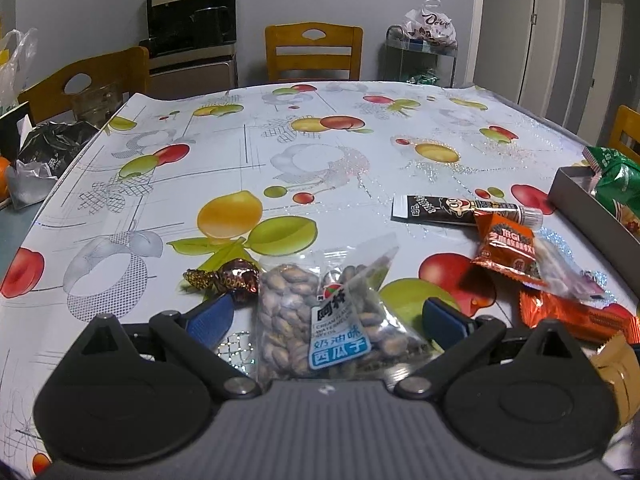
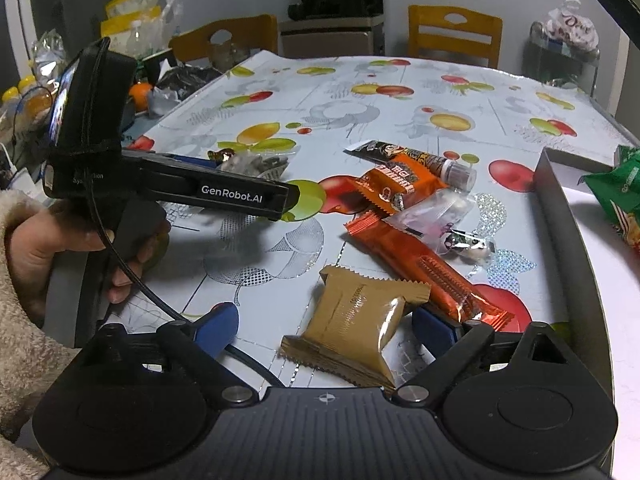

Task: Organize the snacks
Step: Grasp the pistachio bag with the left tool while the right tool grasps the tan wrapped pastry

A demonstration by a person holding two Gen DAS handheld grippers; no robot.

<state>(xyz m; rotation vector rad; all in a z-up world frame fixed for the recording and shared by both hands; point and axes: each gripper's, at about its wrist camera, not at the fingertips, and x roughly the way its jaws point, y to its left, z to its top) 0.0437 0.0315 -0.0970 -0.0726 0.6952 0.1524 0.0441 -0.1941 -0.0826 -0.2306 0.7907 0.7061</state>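
Note:
My left gripper (image 1: 326, 319) is open, its blue pads on either side of a clear bag of watermelon seeds (image 1: 320, 320) lying on the fruit-print tablecloth (image 1: 320, 152); neither pad presses the bag. A foil-wrapped chocolate (image 1: 232, 280) lies just past the left pad. My right gripper (image 2: 326, 328) is open around a tan sealed packet (image 2: 352, 332) without gripping it. A long orange bar (image 2: 424, 272) touches the right pad's outer side. The seed bag (image 2: 256, 164) also shows ahead of the left tool's black housing (image 2: 224, 196).
A grey box (image 2: 556, 200) at the right holds a green packet (image 2: 616, 188). A black tube (image 2: 412, 158), an orange packet (image 2: 394, 186) and a small clear bag (image 2: 436, 212) lie in a heap. A hand (image 2: 60, 240) holds the left tool. Chairs (image 1: 314, 54) ring the table.

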